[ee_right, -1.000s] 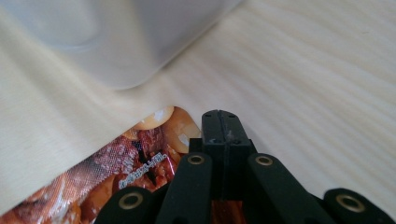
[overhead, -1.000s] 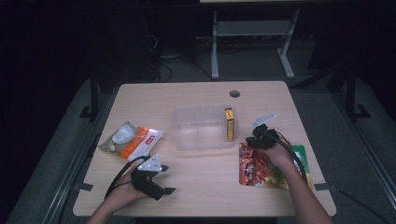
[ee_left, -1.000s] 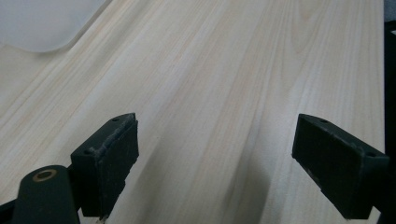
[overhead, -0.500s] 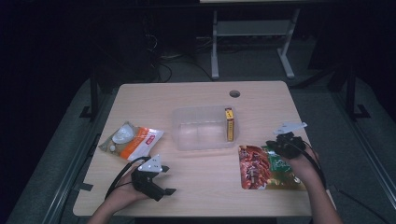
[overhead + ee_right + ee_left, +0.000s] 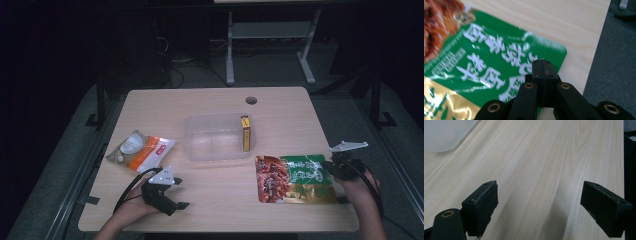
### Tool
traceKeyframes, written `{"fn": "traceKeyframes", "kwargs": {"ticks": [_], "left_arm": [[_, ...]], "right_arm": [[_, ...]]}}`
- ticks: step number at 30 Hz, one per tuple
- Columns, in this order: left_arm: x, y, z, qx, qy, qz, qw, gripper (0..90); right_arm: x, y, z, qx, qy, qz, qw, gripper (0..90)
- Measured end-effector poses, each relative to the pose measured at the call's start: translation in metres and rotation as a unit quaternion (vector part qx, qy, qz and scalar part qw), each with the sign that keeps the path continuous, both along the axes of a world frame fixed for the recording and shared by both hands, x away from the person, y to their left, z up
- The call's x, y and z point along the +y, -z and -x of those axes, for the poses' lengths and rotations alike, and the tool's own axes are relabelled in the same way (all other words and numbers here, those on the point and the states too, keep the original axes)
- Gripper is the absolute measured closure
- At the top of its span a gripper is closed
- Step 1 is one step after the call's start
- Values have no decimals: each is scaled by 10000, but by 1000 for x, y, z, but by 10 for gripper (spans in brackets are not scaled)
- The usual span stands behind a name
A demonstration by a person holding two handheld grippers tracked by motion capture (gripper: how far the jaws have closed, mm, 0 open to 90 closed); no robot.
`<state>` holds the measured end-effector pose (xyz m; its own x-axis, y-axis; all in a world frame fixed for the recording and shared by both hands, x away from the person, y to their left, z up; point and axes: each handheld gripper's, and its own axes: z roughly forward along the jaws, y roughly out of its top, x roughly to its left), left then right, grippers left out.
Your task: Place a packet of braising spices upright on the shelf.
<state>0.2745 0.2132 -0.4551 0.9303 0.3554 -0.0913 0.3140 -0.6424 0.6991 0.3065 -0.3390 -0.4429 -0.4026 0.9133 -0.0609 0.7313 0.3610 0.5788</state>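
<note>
Two grippers hover at the table's (image 5: pixel 210 105) near edge. The right gripper (image 5: pixel 334 165), jaws pressed together on nothing, sits over the green end of the snack bag (image 5: pixel 295 179), which lies flat by the right edge. The left gripper (image 5: pixel 172 202), jaws spread wide over bare wood, is near the left corner.
</note>
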Motion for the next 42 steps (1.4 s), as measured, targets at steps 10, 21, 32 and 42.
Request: {"fn": "traceKeyframes", "kwargs": {"ticks": [10, 21, 32, 42], "left_arm": [[-2, 1, -1, 0, 44, -3, 10000, 140], [-10, 0, -7, -7, 185, -13, 9998, 140], [-15, 1, -8, 26, 267, -41, 9996, 140], [-16, 1, -8, 15, 284, -23, 9996, 140]], "right_arm": [[4, 10, 2, 422, -114, 102, 9990, 900], [5, 10, 13, 489, -188, 140, 9985, 900], [6, 12, 15, 392, -341, -10, 9986, 900], [20, 12, 10, 348, -690, -103, 9970, 900]]}}
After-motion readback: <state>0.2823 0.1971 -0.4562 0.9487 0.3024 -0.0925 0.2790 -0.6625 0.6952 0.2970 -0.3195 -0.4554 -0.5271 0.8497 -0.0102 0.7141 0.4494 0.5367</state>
